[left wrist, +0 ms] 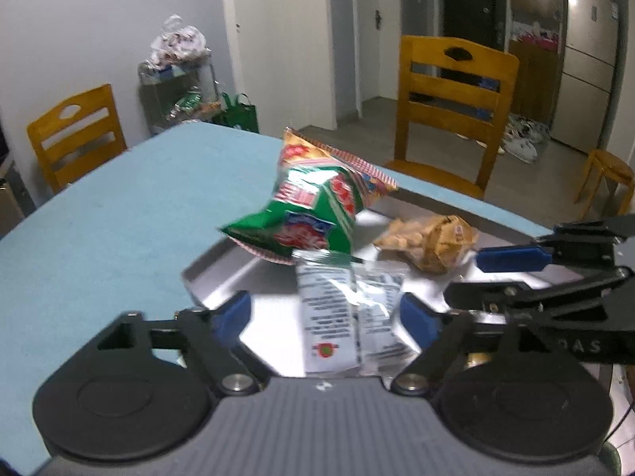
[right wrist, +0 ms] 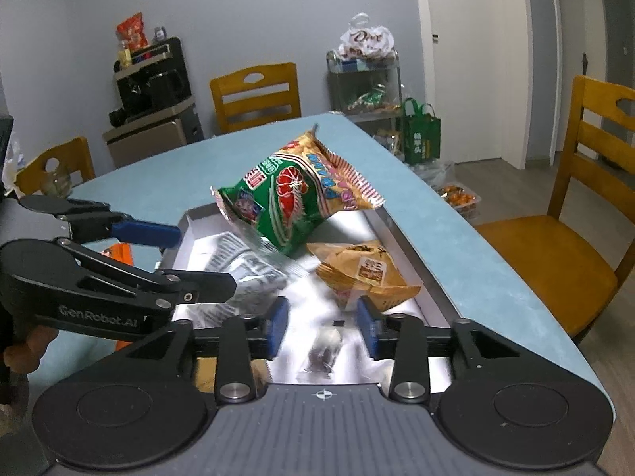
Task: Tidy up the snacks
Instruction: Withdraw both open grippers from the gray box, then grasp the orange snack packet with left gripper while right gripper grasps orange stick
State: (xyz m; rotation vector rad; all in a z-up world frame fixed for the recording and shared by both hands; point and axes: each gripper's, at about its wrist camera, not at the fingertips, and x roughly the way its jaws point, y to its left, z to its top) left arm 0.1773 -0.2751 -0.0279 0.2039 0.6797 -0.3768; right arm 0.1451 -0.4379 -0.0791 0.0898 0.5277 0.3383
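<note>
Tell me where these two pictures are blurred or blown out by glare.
Left wrist view: the green bag is smeared by motion blur, and the tray gleams white. Right wrist view: the silver packet is blurred, and glare washes out the tray floor near the tan bag. Both views bow straight edges, fisheye style.
</note>
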